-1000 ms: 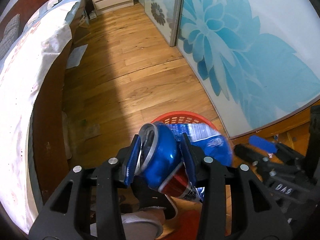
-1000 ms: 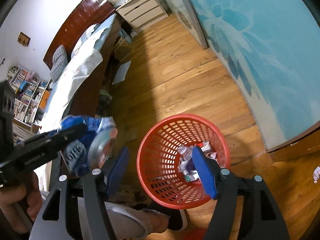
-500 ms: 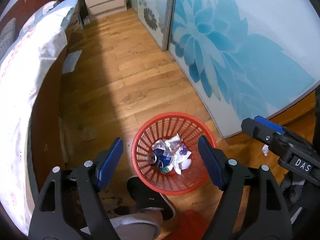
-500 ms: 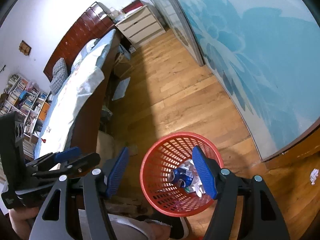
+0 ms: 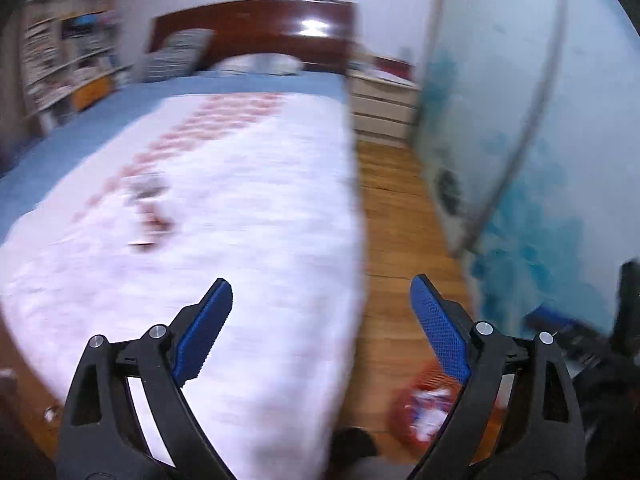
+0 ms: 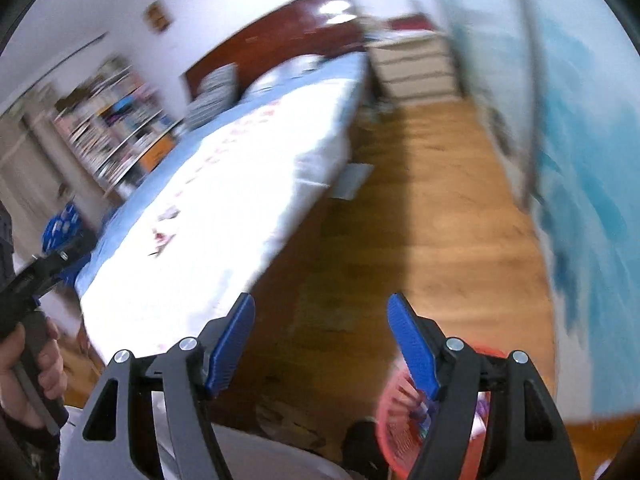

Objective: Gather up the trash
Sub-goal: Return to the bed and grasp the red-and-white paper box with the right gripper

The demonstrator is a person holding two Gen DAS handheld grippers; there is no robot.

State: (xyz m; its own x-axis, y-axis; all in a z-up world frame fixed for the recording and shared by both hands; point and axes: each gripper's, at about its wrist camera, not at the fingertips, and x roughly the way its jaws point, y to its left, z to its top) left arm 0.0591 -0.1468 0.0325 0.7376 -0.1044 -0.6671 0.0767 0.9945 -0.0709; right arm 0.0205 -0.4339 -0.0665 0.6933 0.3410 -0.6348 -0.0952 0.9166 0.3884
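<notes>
The bed (image 5: 248, 208) fills the space ahead of and to the left of the left claw (image 5: 320, 320), its white cover bright and smeared by motion blur. A dark headboard (image 5: 256, 28) stands at its far end, bookshelves (image 6: 116, 120) line the wall beyond it, and a pale drawer unit (image 5: 380, 108) sits in the far corner. A strip of wooden floor (image 6: 440, 208) runs ahead of the right claw (image 6: 320, 336), between the bed and the blue flowered wardrobe door (image 5: 540, 160).

Both claws gape wide and carry nothing. The red basket (image 6: 394, 416) with trash in it sits low, just under the right claw's right-hand finger. Small scraps (image 5: 148, 208) lie on the bed cover, well ahead of the left claw; they look like the next pickings, though blur hides what they are.

The risk I see: a claw closing on the cover along with a flat scrap, dragging the bedding. The basket by the feet could also be kicked over.
</notes>
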